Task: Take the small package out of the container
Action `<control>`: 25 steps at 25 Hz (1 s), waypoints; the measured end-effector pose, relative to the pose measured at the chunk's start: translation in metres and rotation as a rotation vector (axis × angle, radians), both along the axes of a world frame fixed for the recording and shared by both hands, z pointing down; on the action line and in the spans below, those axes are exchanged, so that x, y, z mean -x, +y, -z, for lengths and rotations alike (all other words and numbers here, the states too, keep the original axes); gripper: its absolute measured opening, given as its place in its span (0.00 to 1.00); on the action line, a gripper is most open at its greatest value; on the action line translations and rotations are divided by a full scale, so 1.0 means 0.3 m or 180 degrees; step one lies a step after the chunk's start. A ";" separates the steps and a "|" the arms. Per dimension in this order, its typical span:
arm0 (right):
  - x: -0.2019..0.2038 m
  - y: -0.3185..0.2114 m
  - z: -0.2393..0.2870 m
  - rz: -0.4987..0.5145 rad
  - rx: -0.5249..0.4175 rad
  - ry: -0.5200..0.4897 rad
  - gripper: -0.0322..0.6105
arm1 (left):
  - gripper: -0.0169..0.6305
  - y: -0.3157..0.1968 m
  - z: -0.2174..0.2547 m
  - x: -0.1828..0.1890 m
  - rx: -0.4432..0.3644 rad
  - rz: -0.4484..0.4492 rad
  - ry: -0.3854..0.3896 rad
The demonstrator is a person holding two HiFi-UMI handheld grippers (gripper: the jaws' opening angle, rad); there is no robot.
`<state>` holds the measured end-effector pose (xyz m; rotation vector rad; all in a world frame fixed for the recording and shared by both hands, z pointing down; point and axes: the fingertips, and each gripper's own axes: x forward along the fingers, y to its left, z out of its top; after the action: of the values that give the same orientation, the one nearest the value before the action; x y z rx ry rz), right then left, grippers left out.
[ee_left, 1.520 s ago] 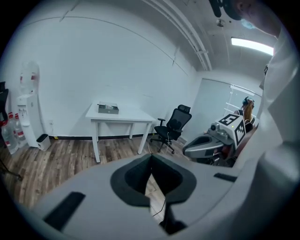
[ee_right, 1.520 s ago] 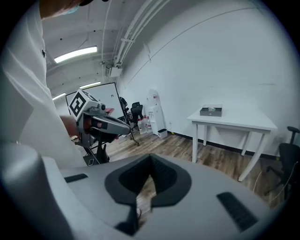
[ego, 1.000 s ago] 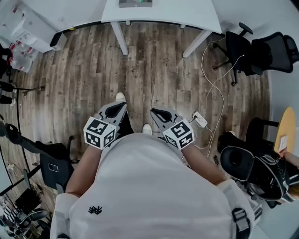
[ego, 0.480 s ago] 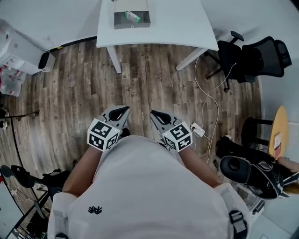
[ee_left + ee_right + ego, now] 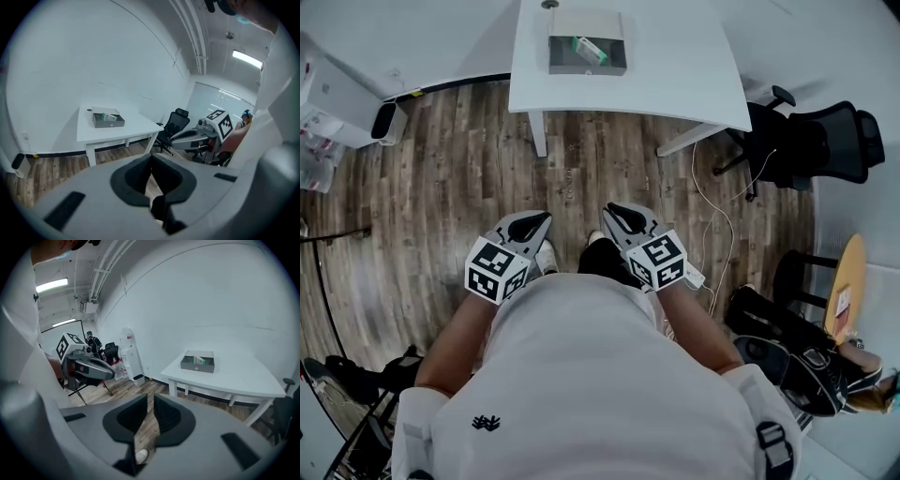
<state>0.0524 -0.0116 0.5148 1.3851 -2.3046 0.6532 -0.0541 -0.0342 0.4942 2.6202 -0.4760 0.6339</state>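
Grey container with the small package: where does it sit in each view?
Head view: container top centre, on the white table.
Left gripper view: container left of centre, mid-height.
Right gripper view: container right of centre, mid-height.
Shared landmark: the white table under it.

The table point(image 5: 675, 66) is plain white. The container point(image 5: 587, 67) on it is grey, and the small package point(image 5: 590, 49) inside is green and white. The floor point(image 5: 459, 178) shows grey-brown wood-grain planks. The office chair point(image 5: 816, 141) is black. The person's shirt point(image 5: 581, 375) is white with a small black logo.
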 end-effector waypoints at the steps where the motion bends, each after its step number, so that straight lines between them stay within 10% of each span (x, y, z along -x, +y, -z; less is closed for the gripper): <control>1: -0.009 -0.037 -0.004 0.0014 -0.0002 0.0014 0.11 | 0.04 -0.027 0.002 0.000 0.0008 0.0051 0.0020; 25: -0.426 -1.070 -0.114 0.0701 -0.0164 0.0267 0.26 | 0.04 -0.562 0.069 -0.212 -0.0189 0.1526 -0.0143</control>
<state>0.1802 -0.3327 0.5490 1.1346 -2.3762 0.4620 0.0094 -0.2028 0.4735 2.4113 -1.1055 0.5220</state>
